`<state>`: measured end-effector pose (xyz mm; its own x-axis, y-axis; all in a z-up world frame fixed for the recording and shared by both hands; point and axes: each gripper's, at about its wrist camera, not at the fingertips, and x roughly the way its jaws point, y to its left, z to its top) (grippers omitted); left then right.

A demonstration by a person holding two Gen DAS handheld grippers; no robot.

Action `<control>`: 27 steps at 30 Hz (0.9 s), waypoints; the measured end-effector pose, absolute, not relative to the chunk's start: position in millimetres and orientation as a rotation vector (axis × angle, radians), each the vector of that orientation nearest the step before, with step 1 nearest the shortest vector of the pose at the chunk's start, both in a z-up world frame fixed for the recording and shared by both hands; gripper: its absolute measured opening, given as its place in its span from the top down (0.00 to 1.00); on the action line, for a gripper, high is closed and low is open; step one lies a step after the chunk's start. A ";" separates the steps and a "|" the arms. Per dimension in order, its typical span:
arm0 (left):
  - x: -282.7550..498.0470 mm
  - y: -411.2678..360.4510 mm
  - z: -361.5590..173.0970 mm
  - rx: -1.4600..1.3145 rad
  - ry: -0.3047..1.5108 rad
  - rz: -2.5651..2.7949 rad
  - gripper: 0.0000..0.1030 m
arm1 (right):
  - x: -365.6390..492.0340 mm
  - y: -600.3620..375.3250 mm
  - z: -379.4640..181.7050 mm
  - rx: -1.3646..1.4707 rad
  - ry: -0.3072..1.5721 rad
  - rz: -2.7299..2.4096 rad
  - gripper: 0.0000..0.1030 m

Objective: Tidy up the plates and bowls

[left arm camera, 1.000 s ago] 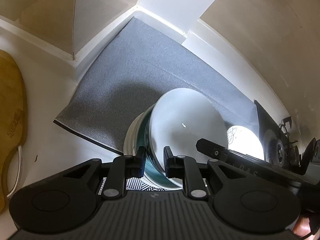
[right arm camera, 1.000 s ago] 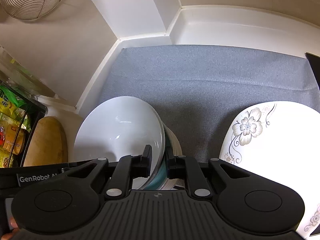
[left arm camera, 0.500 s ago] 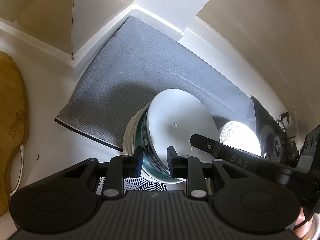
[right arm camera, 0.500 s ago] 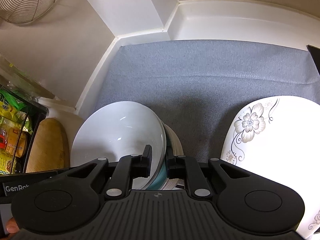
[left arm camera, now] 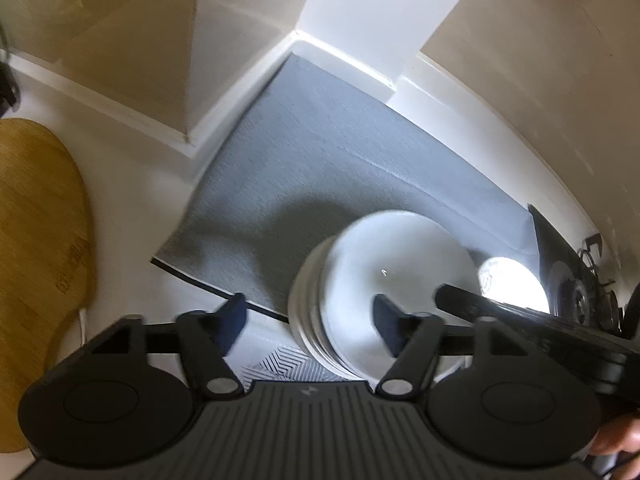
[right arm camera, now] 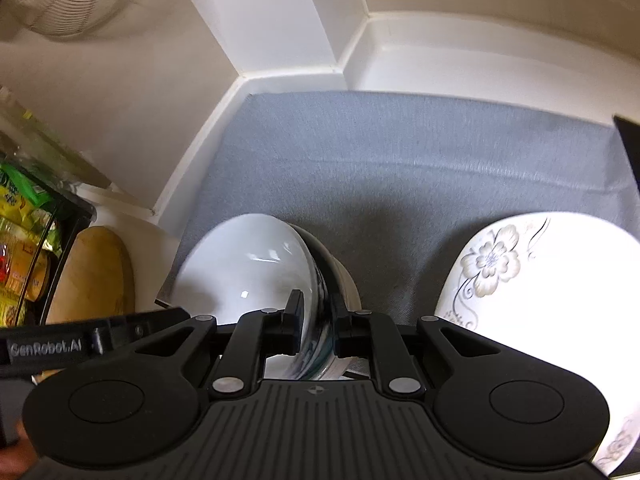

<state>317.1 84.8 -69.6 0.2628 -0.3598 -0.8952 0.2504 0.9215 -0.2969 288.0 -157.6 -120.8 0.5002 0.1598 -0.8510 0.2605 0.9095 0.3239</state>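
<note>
- Because the bowls (right arm camera: 256, 276) are nested and rest on the front of the grey mat (right arm camera: 420, 184), we grip the whole stack by its near rim rather than one bowl at a time.
- Our right gripper (right arm camera: 318, 326) has its jaws drawn close on that rim, one finger inside the top white bowl and one outside the stack, so we judge it clamped there to steady the stack.
- Our left gripper (left arm camera: 308, 314) has its jaws spread wide and holds nothing; in the left view one finger lies in front of the top bowl's inside and the other off to the stack's left, over the mat edge.
- The floral plate (right arm camera: 552, 280) lies on the mat just right of the bowls, apart from them, likely kept separate as the plates' place.
- The board (left arm camera: 36, 240) sits on the counter well left of the mat, out of our way.
- The mat behind the stack is bare, so we judge the bowls could be pushed deeper, minding the plate beside them.
</note>
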 end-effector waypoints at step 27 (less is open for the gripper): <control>311.1 75.4 -79.3 0.015 1.157 -0.368 0.00 | 254.4 -156.8 -124.6 0.487 1.079 -0.078 0.30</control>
<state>311.1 75.4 -79.3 0.3488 -0.2768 -0.8954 0.2919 0.9400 -0.1769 254.4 -156.8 -124.6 0.4807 0.1721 -0.8598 0.2942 0.8921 0.3430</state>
